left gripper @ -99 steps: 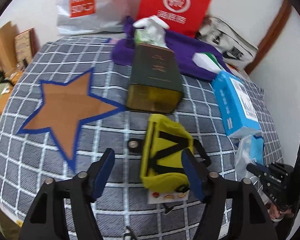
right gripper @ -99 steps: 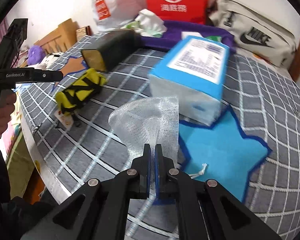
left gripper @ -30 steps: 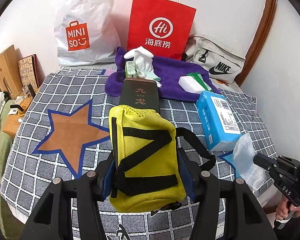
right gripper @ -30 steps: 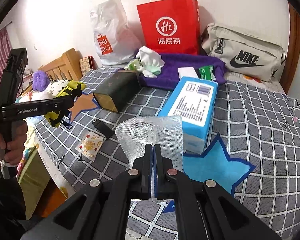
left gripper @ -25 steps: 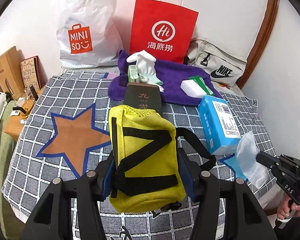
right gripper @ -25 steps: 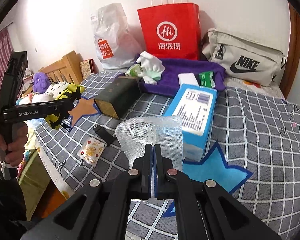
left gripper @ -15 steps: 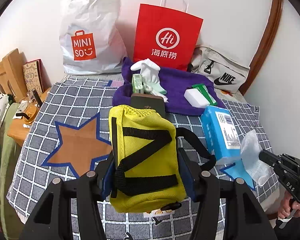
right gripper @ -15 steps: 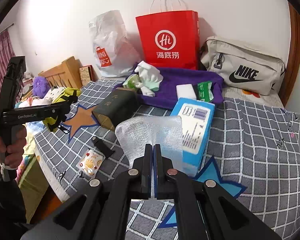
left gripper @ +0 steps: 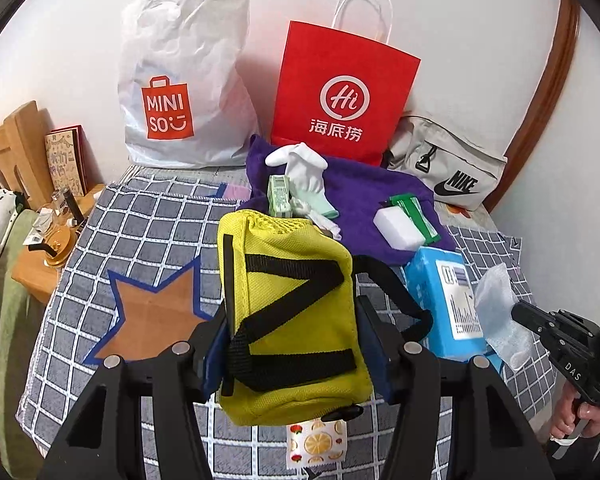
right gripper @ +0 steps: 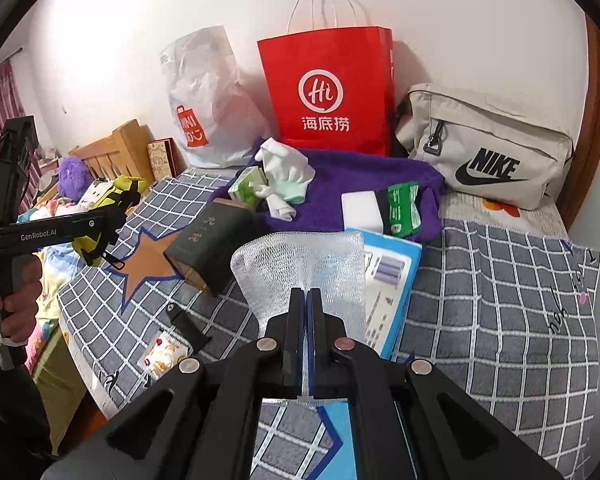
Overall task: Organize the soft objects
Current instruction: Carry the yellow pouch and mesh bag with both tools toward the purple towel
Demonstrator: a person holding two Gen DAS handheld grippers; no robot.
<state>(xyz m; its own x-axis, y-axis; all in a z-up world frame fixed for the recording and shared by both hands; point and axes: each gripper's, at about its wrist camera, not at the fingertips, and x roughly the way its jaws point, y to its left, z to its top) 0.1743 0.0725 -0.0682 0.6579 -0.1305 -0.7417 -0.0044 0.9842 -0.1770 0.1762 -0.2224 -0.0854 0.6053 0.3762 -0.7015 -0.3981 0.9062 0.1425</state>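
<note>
My left gripper is shut on a yellow mesh pouch with black straps and holds it up over the grey checked bed cover. The pouch also shows in the right wrist view. My right gripper is shut on a white foam net sleeve, held in the air above the blue tissue pack. The sleeve shows at the right of the left wrist view. A purple towel at the back holds white gloves and a white sponge.
A dark green box lies beside an orange star patch. A red paper bag, a white Miniso bag and a grey Nike bag stand against the wall. A fruit-print packet lies near the bed's front edge.
Both grippers have risen and pulled back from the bed, each carrying its object. The left gripper earlier closed on the yellow pouch and lifted it off the cover.
</note>
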